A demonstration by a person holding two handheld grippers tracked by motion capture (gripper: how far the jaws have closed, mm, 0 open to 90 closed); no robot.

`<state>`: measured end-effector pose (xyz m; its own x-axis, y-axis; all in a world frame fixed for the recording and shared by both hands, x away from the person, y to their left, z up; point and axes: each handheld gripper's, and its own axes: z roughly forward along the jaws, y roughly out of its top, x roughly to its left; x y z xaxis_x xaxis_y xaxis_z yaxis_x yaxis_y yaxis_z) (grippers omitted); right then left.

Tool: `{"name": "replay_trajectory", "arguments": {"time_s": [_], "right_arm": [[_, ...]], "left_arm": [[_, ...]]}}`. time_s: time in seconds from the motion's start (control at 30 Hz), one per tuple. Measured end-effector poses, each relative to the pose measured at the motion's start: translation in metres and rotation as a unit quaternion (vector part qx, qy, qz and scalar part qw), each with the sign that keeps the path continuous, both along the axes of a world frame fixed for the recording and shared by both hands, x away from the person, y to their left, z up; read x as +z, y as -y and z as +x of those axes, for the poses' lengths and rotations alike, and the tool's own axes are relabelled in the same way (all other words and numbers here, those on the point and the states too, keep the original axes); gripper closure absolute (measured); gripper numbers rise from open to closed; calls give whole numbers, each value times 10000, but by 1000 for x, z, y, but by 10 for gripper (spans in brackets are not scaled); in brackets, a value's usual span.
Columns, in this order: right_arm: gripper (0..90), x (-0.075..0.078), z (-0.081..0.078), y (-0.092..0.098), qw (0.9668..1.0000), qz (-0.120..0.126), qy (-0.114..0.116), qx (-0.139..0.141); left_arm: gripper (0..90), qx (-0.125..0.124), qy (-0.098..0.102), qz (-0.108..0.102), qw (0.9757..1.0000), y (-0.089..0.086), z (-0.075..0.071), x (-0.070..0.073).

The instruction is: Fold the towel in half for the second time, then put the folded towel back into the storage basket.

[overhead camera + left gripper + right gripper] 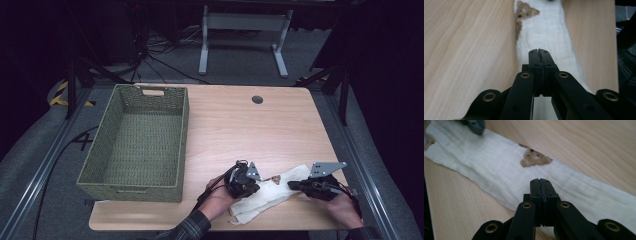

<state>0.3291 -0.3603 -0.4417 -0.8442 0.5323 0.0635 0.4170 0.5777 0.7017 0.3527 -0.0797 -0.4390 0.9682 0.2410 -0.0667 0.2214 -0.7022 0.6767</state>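
both claws, left claw (pixel 257 184) and right claw (pixel 292 185), closed empty over white towel (pixel 272 192) on worktop (pixel 240 125); best open wide, pinch ends, fold evenly.

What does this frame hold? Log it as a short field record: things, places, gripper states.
surface: wooden table
cloth: white cloth lying long and folded at the table's near edge, with a brown bear patch
basket: green woven basket, left on the table, nothing seen in it
left gripper: jaws shut, tips over the cloth, nothing visibly between them
right gripper: jaws shut, over the cloth near the patch
hands: one behind each gripper, cloth between them
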Motion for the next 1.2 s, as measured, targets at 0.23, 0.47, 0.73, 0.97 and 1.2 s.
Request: {"name": "replay_trajectory", "arguments": {"time_s": [0.23, 0.47, 0.73, 0.97, 1.2], "right_arm": [[899, -9, 4, -13, 9994, -291, -114, 160], [900, -9, 17, -21, 9994, -346, -19, 43], [900, -11, 38, -34, 9997, -223, -57, 18], [899, -12, 58, -49, 9996, -210, 31, 166], [897, -13, 69, -63, 9992, -157, 56, 368]], "left_arm": [[897, -96, -129, 264, 9995, 14, 7, -14], [897, -132, -86, 419, 9990, 11, 1, -12], [897, -155, -107, 372, 9991, 8, -5, -13], [897, -140, -120, 346, 9992, 7, -8, -14], [895, -171, -155, 300, 9993, 7, -11, -14]]}}
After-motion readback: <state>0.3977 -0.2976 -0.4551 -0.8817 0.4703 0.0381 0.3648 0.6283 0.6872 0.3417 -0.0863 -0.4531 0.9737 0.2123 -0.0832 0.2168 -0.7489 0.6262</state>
